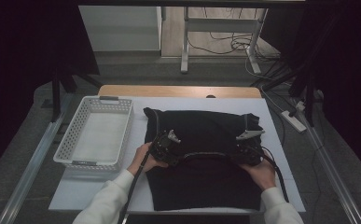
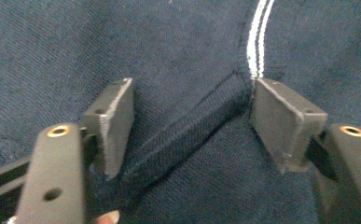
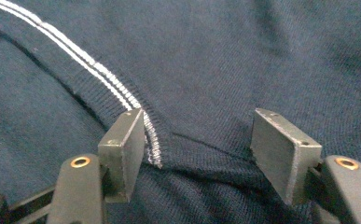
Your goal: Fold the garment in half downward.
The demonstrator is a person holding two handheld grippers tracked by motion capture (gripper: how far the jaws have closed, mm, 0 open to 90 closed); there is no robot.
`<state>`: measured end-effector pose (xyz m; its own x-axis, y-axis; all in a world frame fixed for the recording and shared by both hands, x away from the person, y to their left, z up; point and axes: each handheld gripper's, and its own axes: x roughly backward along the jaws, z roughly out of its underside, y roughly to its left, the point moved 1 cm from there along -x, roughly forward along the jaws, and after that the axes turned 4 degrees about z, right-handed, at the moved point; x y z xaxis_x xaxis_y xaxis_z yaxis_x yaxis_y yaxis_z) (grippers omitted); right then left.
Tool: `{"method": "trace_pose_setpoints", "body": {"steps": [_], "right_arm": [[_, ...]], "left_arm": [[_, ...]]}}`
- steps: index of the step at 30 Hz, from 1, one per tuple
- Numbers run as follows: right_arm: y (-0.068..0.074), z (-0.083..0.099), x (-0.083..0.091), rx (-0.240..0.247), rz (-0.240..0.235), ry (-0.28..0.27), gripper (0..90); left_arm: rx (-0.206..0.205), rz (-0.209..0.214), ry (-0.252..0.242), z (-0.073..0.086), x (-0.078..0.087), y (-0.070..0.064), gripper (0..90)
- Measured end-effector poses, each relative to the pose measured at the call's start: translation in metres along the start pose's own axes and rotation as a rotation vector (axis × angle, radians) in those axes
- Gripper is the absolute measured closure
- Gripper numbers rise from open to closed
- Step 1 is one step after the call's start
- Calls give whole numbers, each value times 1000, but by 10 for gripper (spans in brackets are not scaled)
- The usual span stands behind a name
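Observation:
A dark navy knit garment [image 1: 201, 154] with thin white stripes lies folded on the white table top [image 1: 281, 140]. My left gripper [image 1: 165, 148] rests on its left side and my right gripper [image 1: 246, 150] on its right side, each held by a hand in a white sleeve. In the left gripper view the left gripper [image 2: 192, 126] is open, its jaws straddling a raised seam ridge [image 2: 187, 140] beside a white double stripe [image 2: 257, 37]. In the right gripper view the right gripper [image 3: 199, 149] is open over a ribbed edge [image 3: 187, 168], a white stripe [image 3: 85, 63] ending by its left jaw.
A white perforated basket [image 1: 95, 135] stands left of the garment, close to my left hand. The table's wooden far edge [image 1: 178, 91] lies behind. Cables and desk legs are on the floor beyond, and a power strip [image 1: 294, 120] lies to the right.

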<state>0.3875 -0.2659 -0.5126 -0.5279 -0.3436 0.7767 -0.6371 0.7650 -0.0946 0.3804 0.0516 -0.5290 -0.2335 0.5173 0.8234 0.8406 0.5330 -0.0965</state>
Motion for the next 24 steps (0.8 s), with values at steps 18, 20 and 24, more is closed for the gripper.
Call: {"method": "trace_pose_setpoints", "body": {"steps": [18, 20, 24], "right_arm": [[0, 1, 11, 10, -13, -46, 851], [0, 1, 16, 8, -10, -59, 852], [1, 3, 33, -14, -24, -103, 854]], "left_arm": [[23, -14, -53, 5, 12, 4, 844], [24, -18, -69, 6, 18, 2, 844], [17, -15, -107, 7, 30, -5, 844]]}}
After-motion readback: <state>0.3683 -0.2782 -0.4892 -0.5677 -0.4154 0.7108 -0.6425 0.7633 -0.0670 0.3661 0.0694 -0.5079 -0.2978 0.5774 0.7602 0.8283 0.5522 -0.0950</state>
